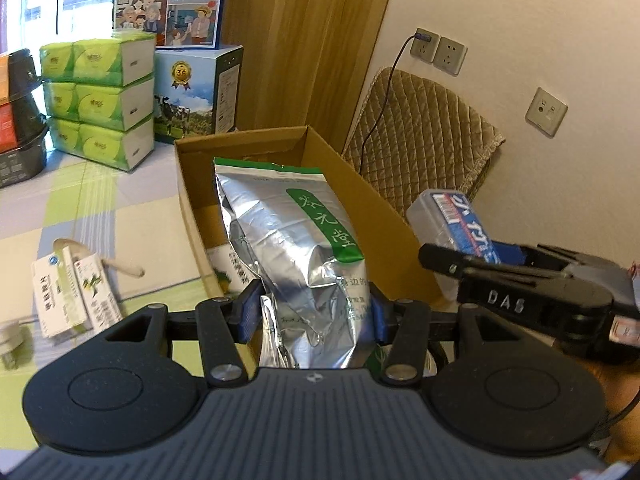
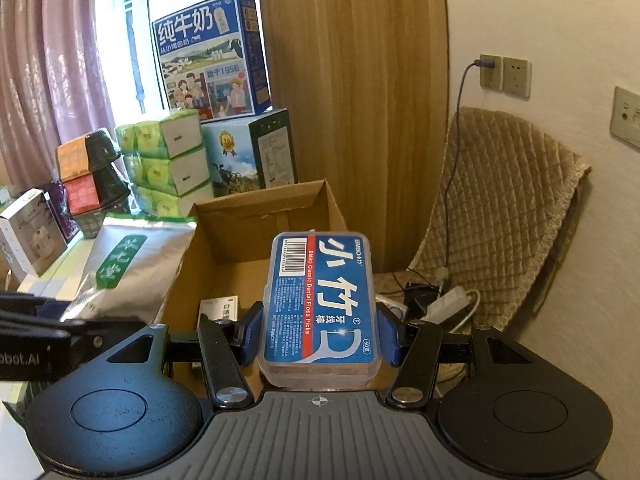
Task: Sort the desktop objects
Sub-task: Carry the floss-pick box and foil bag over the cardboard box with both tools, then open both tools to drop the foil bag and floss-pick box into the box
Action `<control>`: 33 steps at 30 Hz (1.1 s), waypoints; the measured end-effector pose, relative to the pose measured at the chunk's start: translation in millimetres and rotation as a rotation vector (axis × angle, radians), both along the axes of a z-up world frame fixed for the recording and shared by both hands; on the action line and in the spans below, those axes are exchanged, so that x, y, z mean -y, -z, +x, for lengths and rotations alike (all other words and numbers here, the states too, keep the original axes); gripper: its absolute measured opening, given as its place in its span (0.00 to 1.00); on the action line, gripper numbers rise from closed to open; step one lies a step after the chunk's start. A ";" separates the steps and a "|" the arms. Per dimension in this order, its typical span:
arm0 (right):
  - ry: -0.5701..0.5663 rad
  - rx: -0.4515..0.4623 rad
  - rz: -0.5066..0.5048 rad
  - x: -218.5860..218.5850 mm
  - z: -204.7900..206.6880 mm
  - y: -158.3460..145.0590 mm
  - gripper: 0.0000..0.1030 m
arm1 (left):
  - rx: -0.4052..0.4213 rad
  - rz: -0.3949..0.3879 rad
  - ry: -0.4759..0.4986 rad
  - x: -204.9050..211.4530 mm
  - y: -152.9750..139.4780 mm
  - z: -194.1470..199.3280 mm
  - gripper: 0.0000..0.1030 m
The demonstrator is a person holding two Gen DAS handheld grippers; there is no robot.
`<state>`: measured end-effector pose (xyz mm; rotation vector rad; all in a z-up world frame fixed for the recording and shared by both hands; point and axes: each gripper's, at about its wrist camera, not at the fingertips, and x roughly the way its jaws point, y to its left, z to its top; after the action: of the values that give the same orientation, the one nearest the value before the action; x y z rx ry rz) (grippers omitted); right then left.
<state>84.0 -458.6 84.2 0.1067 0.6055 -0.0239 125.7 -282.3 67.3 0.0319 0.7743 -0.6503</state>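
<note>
My left gripper [image 1: 316, 312] is shut on a silver foil bag with a green label [image 1: 296, 240], held over the open cardboard box [image 1: 192, 184]. The same bag [image 2: 128, 268] shows at the left of the right wrist view, by the box's near left wall. My right gripper [image 2: 320, 336] is shut on a clear case of dental floss picks with a blue label [image 2: 320, 300], hovering above the cardboard box [image 2: 260, 208]. From the left wrist view the right gripper [image 1: 472, 256] with the floss case [image 1: 448, 216] hangs over the box's right wall. A small white carton [image 2: 220, 308] lies in the box.
Two medicine cartons [image 1: 76, 296] and a wooden spoon [image 1: 100, 256] lie on the checked tabletop left of the box. Green tissue packs [image 1: 100, 96] and milk cartons [image 1: 196, 92] are stacked behind. A quilted chair [image 2: 500, 208] and a power strip [image 2: 444, 304] stand at the right.
</note>
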 end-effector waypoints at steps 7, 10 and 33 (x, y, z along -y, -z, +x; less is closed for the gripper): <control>0.000 -0.006 -0.009 7.7 28.4 5.5 0.52 | -0.006 -0.009 -0.010 13.9 2.8 31.2 0.45; 0.000 -0.008 -0.007 10.1 36.7 6.6 0.52 | -0.006 -0.010 -0.016 17.6 6.4 39.8 0.46; -0.035 -0.020 0.112 -0.7 55.2 16.9 0.67 | 0.002 -0.039 -0.147 -33.7 8.7 35.6 0.65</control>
<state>139.3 -457.9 67.2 0.2050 0.6281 0.0426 161.4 -248.7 58.6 -0.0589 0.7542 -0.5256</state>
